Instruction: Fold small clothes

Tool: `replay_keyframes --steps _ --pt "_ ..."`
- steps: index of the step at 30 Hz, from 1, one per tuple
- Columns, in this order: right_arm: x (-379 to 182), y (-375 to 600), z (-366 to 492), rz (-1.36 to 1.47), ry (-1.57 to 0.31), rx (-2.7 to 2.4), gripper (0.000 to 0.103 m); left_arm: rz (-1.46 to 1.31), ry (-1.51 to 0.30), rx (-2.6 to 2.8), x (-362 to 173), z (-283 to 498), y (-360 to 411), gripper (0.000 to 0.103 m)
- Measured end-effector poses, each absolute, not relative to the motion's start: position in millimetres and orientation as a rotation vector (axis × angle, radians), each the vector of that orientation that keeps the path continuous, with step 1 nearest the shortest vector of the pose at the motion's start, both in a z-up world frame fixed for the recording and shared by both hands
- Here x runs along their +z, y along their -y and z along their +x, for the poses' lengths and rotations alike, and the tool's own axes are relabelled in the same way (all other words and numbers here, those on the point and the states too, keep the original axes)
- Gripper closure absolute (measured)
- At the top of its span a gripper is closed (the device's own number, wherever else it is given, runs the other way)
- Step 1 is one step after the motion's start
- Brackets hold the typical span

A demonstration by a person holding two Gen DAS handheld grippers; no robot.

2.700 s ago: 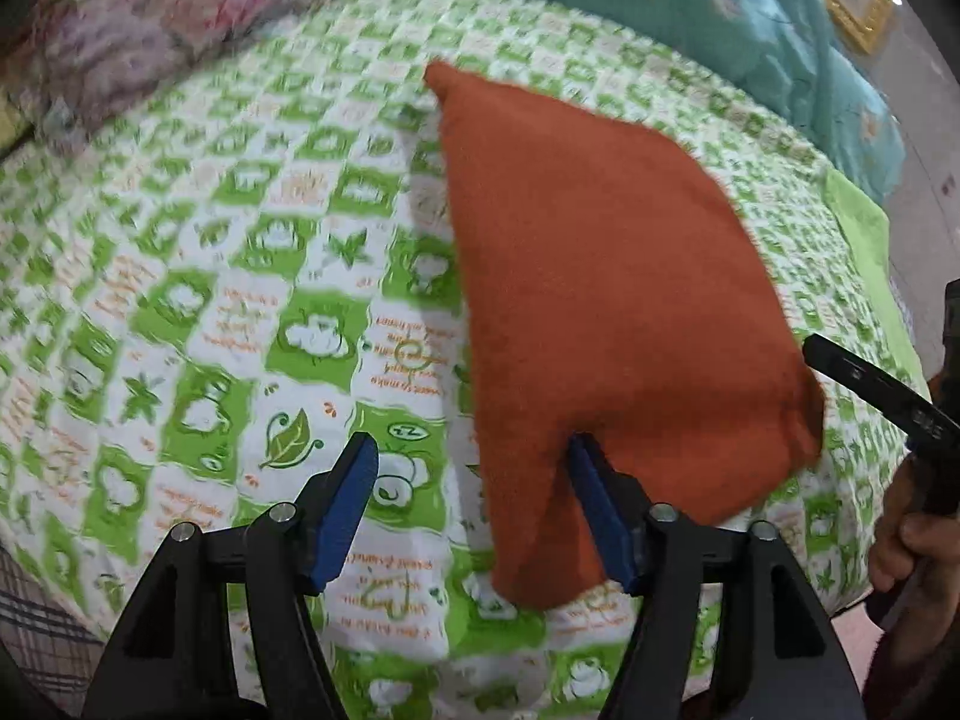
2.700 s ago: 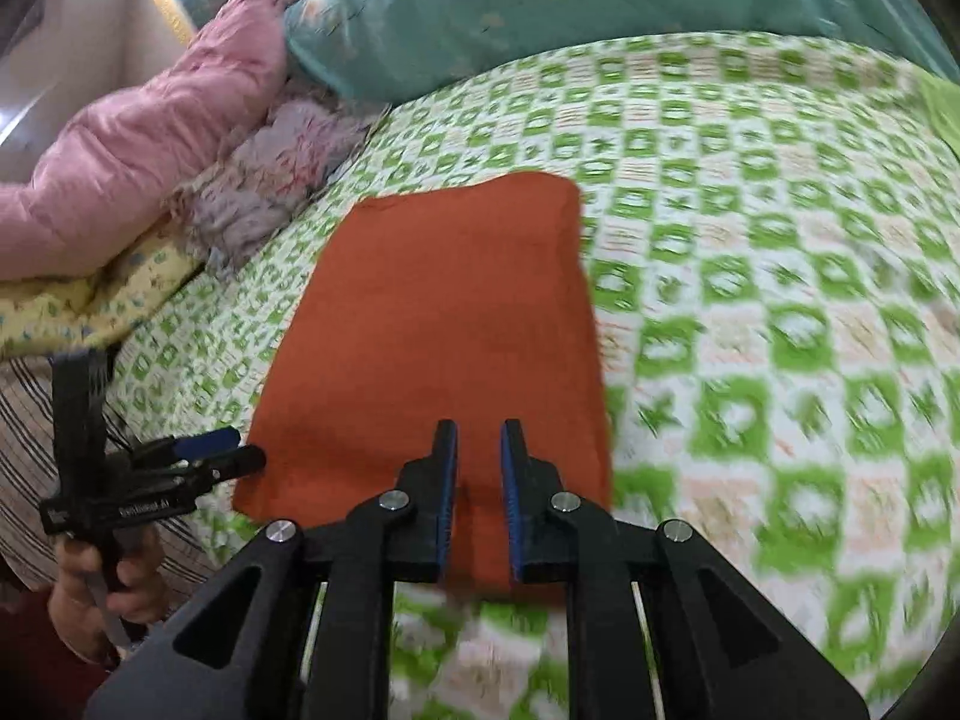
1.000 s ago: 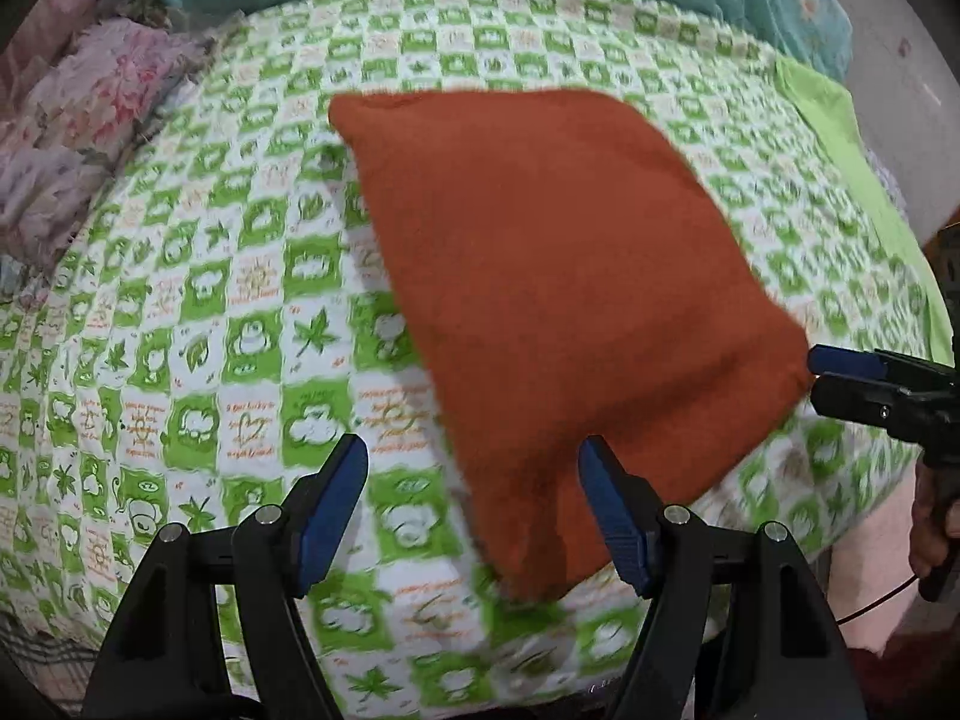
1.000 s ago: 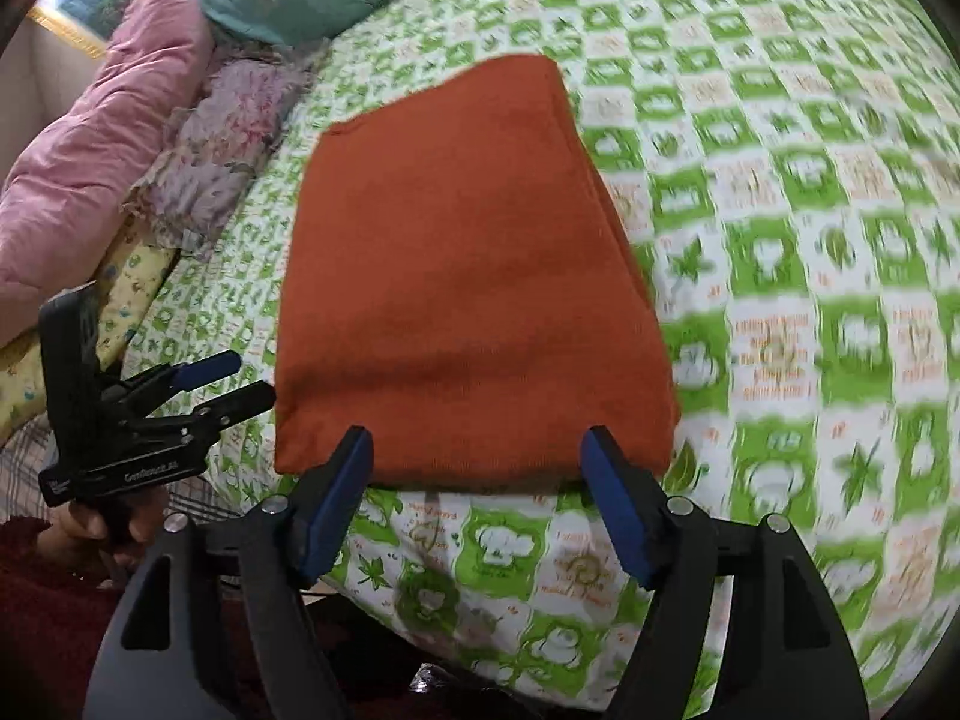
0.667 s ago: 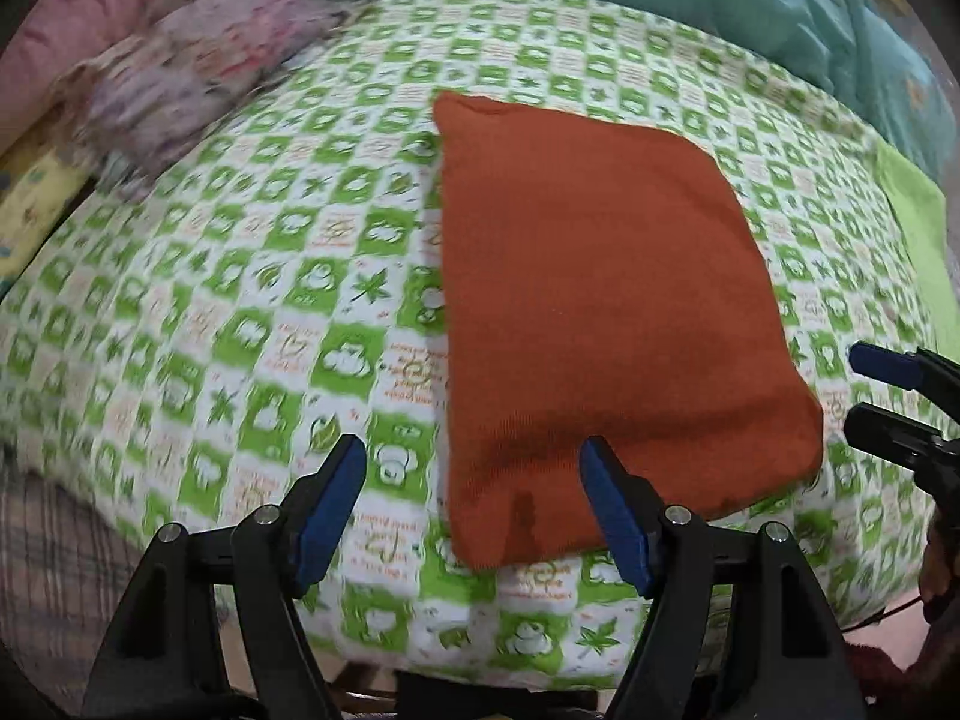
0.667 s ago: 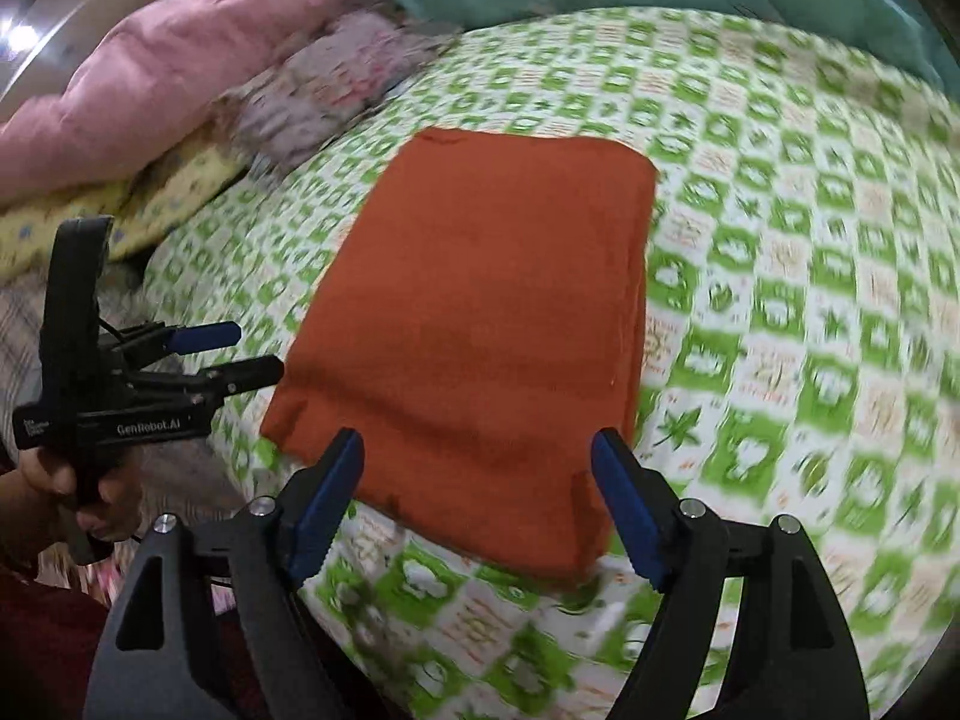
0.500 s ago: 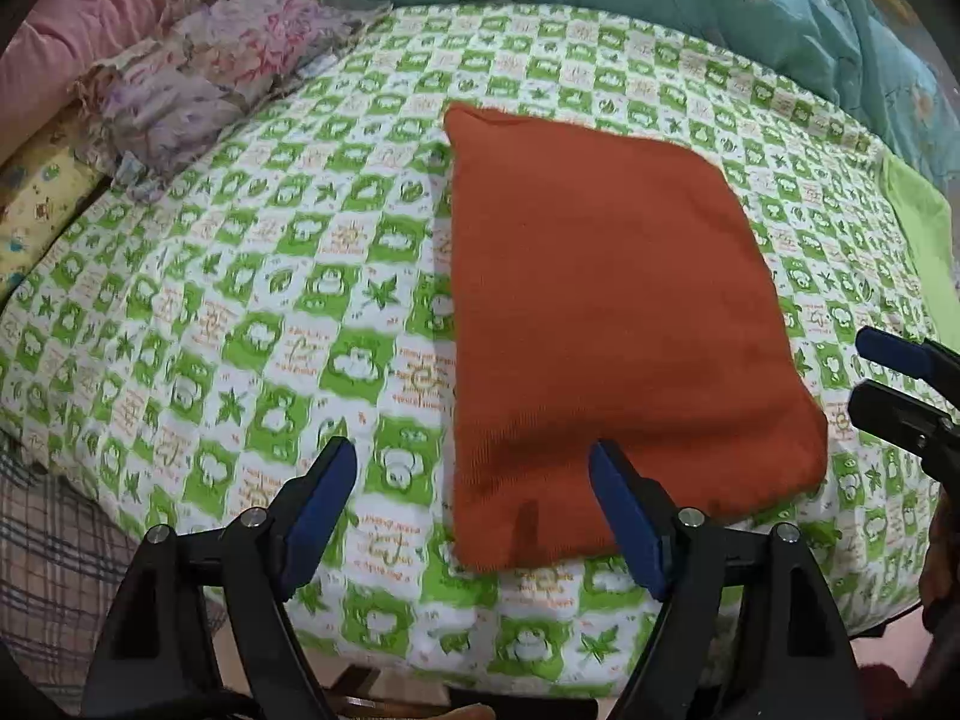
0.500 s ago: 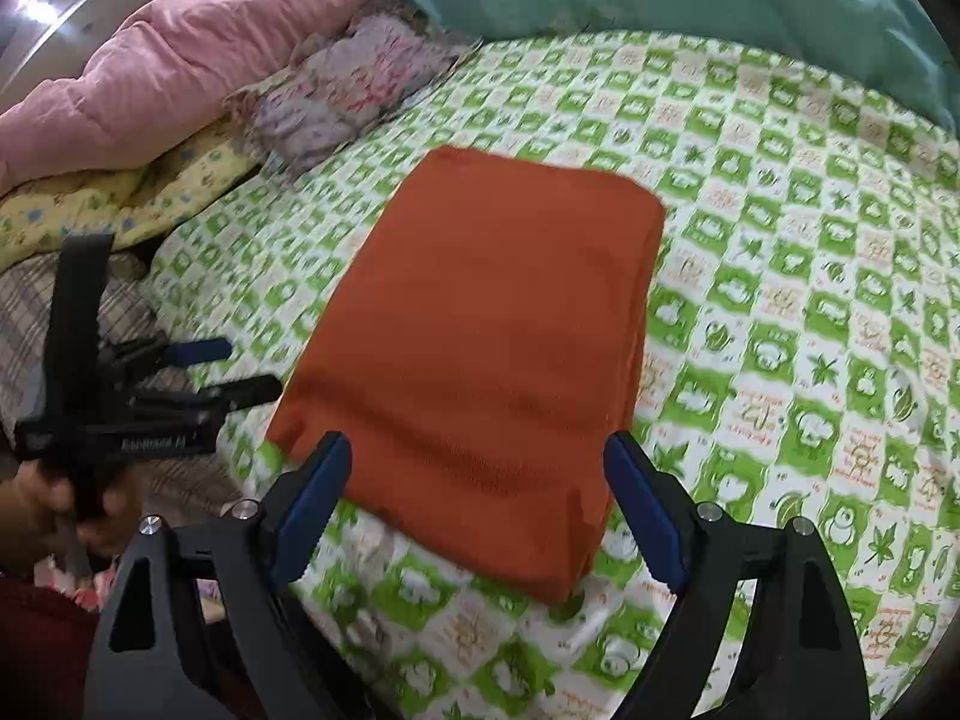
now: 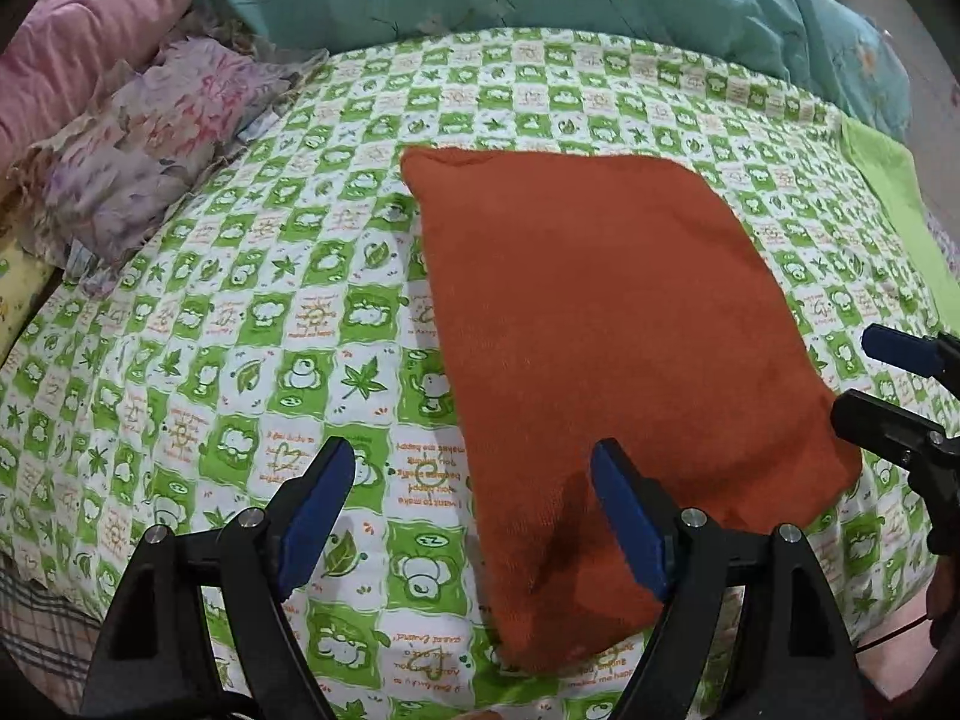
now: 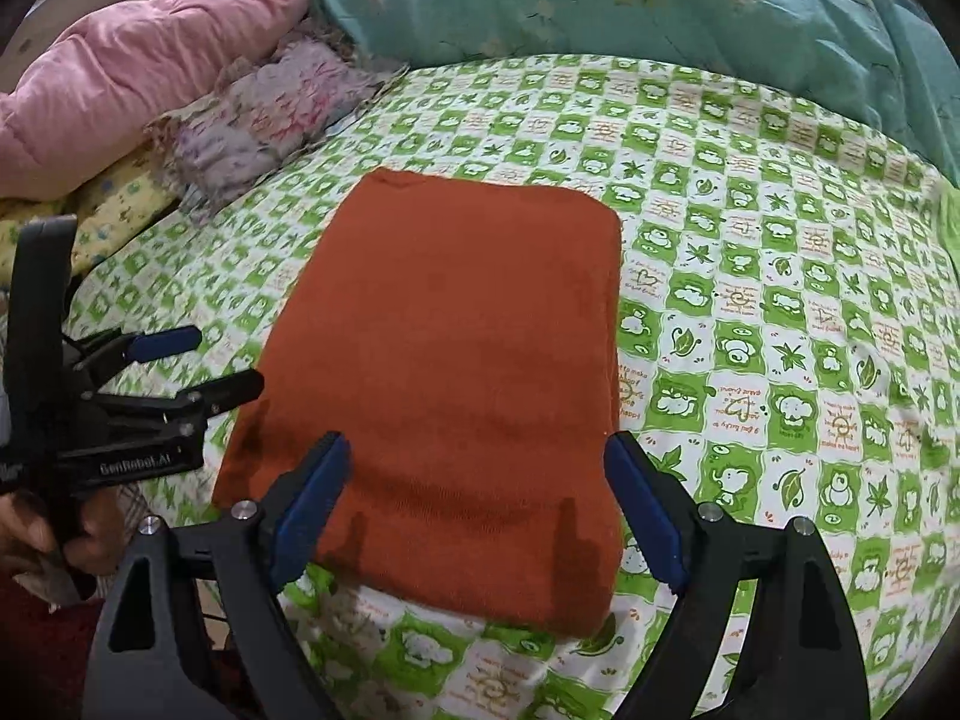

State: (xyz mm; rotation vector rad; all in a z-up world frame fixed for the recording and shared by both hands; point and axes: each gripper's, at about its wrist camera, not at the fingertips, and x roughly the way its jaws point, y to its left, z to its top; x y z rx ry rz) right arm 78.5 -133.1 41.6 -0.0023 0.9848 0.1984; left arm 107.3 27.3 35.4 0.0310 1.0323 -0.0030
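Step in hand, as I read it: fold looks done or nearly so, both grippers off the cloth.

Far left, bed's left edge: pink quilt (image 10: 144, 54), puffy, w/ a crumpled floral cloth (image 9: 150, 156) beside it.

Left gripper (image 9: 474, 516): jaws wide apart, empty, hovering over the near-left corner of the orange garment (image 9: 600, 330).

Garment lies mid-bed toward the near edge, on the green-white checked bedsheet (image 9: 240, 300). Folded to a neat rectangle, soft knit-like nap, rounded thick edges, flat top.

Right gripper (image 10: 480, 516): jaws apart too, nothing held, straddling the near edge.

Right: teal floral blanket (image 10: 660, 6) at the far edge, smooth.

Next, prob.: either pinch the near edge w/ both for another halving, or leave it. Cloth is limp, so grip all layers or they'll slip apart.
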Motion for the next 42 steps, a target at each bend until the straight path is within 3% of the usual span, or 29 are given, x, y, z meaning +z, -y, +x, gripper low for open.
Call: replay_keyframes --steps 42 --pt "6.8 131.5 96.0 0.022 -1.094 0.230 0.016 0.027 -1.084 0.054 22.0 106.9 -23.8 0.019"
